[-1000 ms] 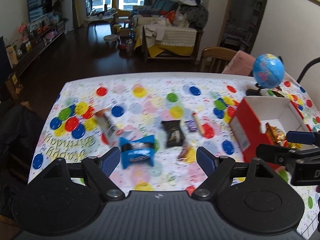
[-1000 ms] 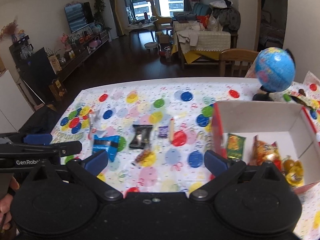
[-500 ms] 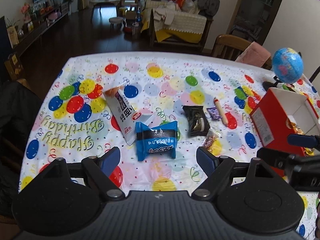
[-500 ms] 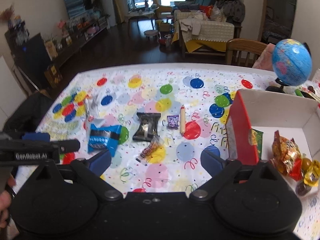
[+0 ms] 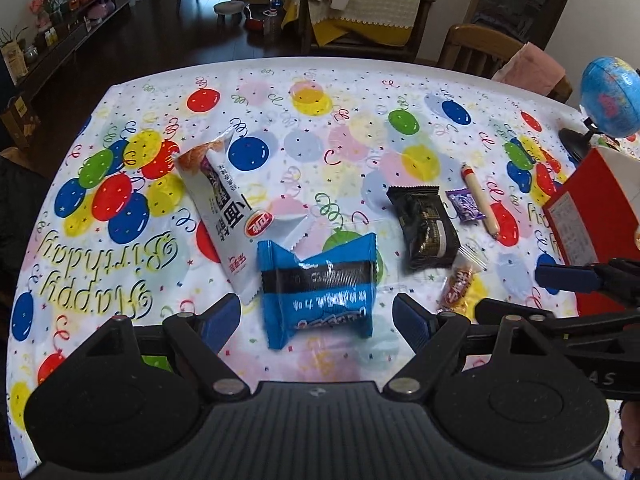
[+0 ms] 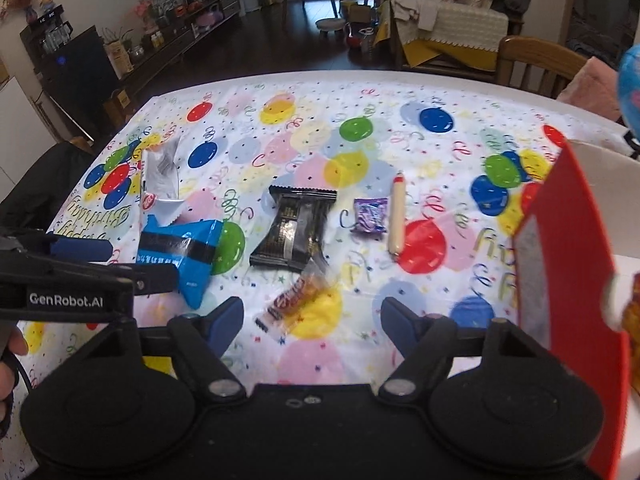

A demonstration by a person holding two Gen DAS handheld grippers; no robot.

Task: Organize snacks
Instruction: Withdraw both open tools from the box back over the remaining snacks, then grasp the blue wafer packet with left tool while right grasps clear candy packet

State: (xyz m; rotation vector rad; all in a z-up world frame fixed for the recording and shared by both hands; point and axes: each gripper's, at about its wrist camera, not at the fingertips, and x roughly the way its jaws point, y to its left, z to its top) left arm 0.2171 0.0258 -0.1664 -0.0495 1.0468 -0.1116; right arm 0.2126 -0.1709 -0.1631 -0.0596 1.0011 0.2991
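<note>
A blue snack packet lies on the balloon tablecloth, and my left gripper hangs open just over its near end, pads clear of it. Left of it sits a white packet; to the right are a black packet, a small purple packet and a sausage stick. My right gripper is closing over a small orange candy, whose near end lies between the fingers untouched. The red box with snacks inside stands at the right.
A blue globe on a black stand is behind the red box. A wooden chair with a pink cloth stands at the table's far edge. The left gripper's arm crosses the right wrist view at the left, with a hand below.
Both grippers have come down and forward toward the snacks, which now look larger. The right gripper's jaws have narrowed. The snacks have not moved.
</note>
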